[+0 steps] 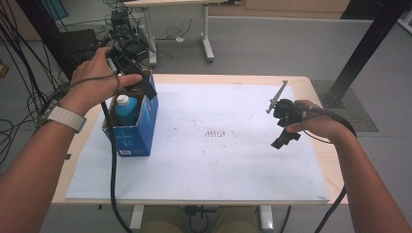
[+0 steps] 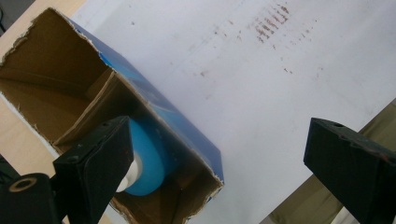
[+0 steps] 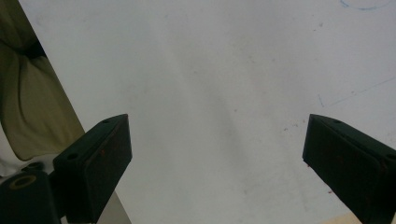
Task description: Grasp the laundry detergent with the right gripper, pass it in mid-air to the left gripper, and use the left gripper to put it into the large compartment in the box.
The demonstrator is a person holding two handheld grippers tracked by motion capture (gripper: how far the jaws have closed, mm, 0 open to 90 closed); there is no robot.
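Observation:
An open blue cardboard box (image 1: pixel 136 127) stands on the white sheet (image 1: pixel 218 160) at the table's left. Inside it a blue bottle with a white cap (image 1: pixel 125 108) stands upright. My left gripper (image 1: pixel 138 82) hovers just above the box's open top, jaws wide apart and holding nothing. In the left gripper view the box (image 2: pixel 154 105) lies below, brown inside, with the bottle (image 2: pixel 147 161) partly behind the left jaw. My right gripper (image 1: pixel 284 133) hangs open over the sheet at the right, nothing between its jaws. The right gripper view shows bare white sheet (image 3: pixel 210 93).
Faint reddish-brown marks (image 1: pixel 216 132) dot the sheet's middle. The wooden table edge (image 1: pixel 311 90) frames the sheet. Cables trail from both grippers. A black frame post (image 1: pixel 364 48) stands at the far right, and another table's legs (image 1: pixel 206 34) behind.

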